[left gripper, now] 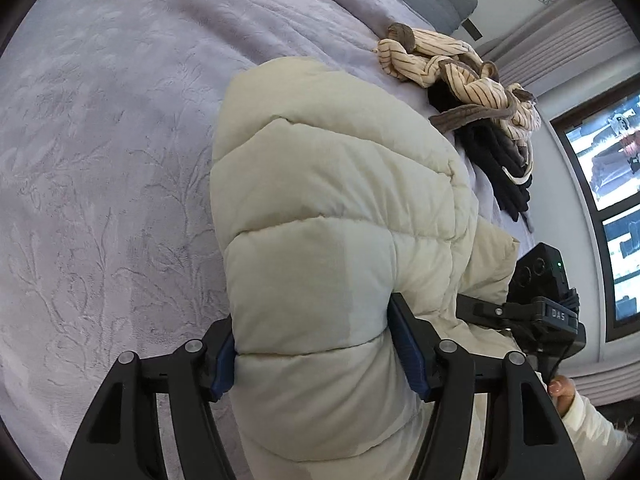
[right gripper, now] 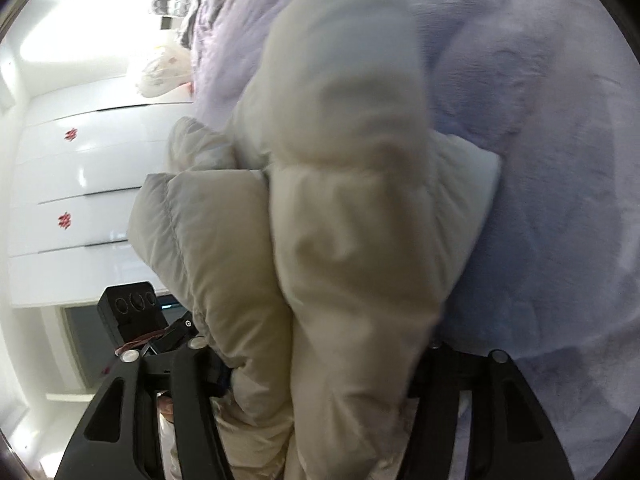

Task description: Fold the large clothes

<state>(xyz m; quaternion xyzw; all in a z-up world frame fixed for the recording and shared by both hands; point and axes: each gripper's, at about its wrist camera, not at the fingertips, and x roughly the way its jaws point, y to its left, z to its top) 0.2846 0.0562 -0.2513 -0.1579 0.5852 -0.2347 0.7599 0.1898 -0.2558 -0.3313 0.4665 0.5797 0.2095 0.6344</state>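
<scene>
The left gripper (left gripper: 316, 356) is pinching a thick roll of the jacket (left gripper: 332, 208) between its blue pads (left gripper: 410, 356), the padding bulging out on both sides of the jaws. The right gripper (right gripper: 320, 368) is also clamping the jacket (right gripper: 340, 220), its fingers buried in the cream folds so that only a hint of one pad is showing. The jacket is hanging bunched between the two grippers, over the bed (left gripper: 100, 140) and near the bed's edge; whether its lower part is resting on the purple cover cannot be told. Farther along that edge, a striped garment (left gripper: 448, 64) is lying in a heap on a dark garment (left gripper: 504, 168), both well apart from the jacket.

The person seems to be carrying or spreading the jacket before a fold is made. To do this well, both grips should be holding firm, since puffy fabric slips as its air squeezes out. The grippers should be moving apart evenly, so the jacket is stretching flat rather than twisting, and lowering together toward the open middle of the bed, clear of the other clothes. The right view is blurred, so a slower pace would likely be helping the padding settle without doubling under itself.
</scene>
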